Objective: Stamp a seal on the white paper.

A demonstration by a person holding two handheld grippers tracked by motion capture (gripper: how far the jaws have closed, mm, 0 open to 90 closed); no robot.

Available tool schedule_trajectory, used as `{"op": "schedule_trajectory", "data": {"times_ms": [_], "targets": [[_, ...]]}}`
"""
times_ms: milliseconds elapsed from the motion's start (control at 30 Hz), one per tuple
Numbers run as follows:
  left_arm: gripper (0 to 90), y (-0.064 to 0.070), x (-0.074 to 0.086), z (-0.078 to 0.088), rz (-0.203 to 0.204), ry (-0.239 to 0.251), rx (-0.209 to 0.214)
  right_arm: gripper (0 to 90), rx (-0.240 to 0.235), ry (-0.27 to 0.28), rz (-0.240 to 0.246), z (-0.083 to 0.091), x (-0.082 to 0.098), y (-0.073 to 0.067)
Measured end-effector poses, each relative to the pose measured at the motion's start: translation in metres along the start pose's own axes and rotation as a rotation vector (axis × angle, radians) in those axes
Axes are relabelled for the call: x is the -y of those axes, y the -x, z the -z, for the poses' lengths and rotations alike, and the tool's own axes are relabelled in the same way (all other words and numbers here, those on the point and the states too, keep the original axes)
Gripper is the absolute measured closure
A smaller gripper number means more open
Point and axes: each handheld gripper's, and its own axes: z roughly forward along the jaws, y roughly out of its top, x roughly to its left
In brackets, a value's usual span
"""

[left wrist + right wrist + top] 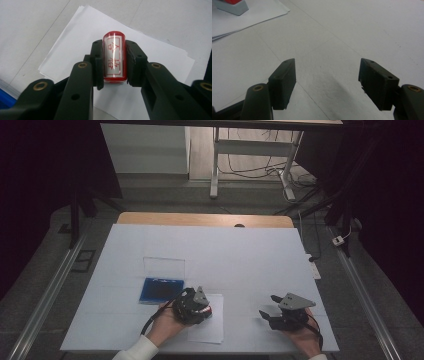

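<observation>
Over the stack of white paper sheets [155, 57] on the white-covered bench [250, 260], the left tool [113, 65] clamps a red cylindrical stamp with a white label [114, 57]. Its glossy round body could twist or slip between the pads, smearing the print. The right tool [327, 83] rests wide open, holding nothing; unpinned paper may shift.

The left gripper [114, 65] clamps a red cylindrical stamp [114, 58] with a white label above stacked white paper sheets [75, 37].
</observation>
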Motion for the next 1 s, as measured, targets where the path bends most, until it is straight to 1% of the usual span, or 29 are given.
{"op": "schedule_trajectory", "data": {"times_ms": [333,867,1000], "targets": [[70.5,-0.0013,-0.0007,-0.0003,-0.004,-0.007,0.01,30.2,0.002,-0.008,0.002,-0.0011,0.0,-0.0001],[70.5,0.0006,-0.0002,-0.0006,-0.006,-0.004,-0.005,30.2,0.005,-0.008,0.004,-0.0005,-0.0006,-0.0008],[70.4,0.0005,0.0002,-0.0005,-0.001,-0.001,-0.002,30.2,0.005,-0.008,0.005,-0.0005,-0.0008,-0.0009]]}}
